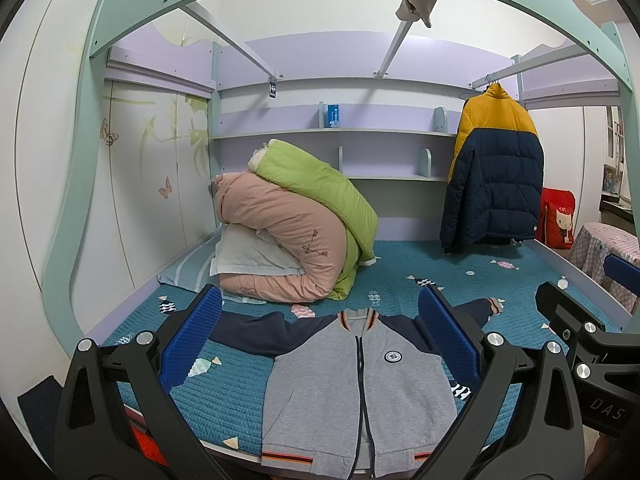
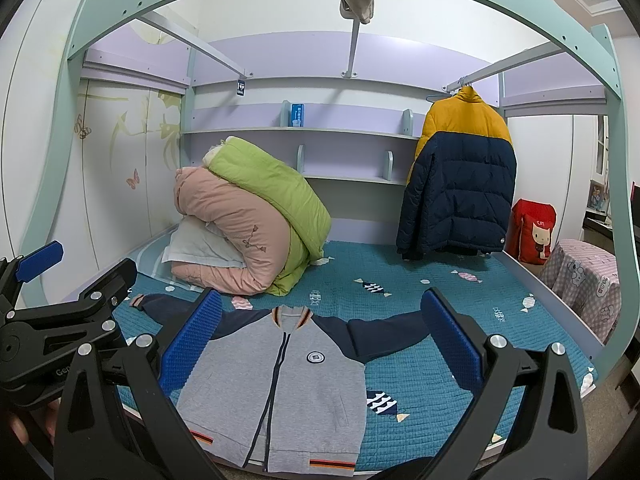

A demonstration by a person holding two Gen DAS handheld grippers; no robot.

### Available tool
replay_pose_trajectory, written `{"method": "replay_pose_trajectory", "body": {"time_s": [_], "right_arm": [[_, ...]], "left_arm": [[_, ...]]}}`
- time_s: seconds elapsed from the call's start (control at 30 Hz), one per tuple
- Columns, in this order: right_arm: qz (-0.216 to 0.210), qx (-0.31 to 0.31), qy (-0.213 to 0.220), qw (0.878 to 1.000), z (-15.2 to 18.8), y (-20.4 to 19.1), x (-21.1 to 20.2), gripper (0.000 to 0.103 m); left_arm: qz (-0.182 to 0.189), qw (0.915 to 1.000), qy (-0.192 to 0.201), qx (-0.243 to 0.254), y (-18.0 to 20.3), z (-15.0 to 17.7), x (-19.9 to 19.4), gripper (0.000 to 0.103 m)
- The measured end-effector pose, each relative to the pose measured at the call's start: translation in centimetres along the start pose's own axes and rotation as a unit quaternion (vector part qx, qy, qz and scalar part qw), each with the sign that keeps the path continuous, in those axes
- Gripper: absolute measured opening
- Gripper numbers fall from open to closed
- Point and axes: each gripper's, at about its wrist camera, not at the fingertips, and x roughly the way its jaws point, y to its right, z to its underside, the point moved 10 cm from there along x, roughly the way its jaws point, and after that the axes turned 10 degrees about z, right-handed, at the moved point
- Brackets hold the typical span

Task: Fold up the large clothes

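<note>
A grey zip jacket (image 1: 360, 392) with navy sleeves lies flat, front up, on the teal quilted bed (image 1: 400, 276). Its hem reaches the bed's near edge and both sleeves are spread sideways. The same jacket (image 2: 280, 388) appears in the right wrist view. My left gripper (image 1: 320, 328) hovers open above the jacket's chest, nothing between its blue pads (image 1: 192, 340). My right gripper (image 2: 320, 328) is also open and empty, held above the jacket. Each gripper shows at the edge of the other's view: the right gripper (image 1: 580, 336), the left gripper (image 2: 72, 312).
A pile of pink and green duvets (image 1: 292, 224) with a pillow sits at the bed's back left. A yellow and navy puffer jacket (image 1: 496, 172) hangs at the back right. Shelves line the rear wall. A red bag (image 1: 558, 220) and a checked covered stand (image 2: 588, 284) are right of the bed.
</note>
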Motion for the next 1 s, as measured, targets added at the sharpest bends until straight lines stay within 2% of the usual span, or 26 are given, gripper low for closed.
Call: {"method": "replay_pose_trajectory", "body": {"time_s": [0.7,1.0], "right_arm": [[-0.001,-0.001,-0.002,1.0,0.0,-0.5,0.0,0.096],[-0.002,-0.001,-0.01,1.0,0.8,-0.8,0.7,0.096]], "left_arm": [[0.0,1.0,-0.001,0.0,-0.1,0.1,0.1,0.099],[-0.003,1.0,-0.009,-0.001,-1.4,1.9,0.6,0.099]]}}
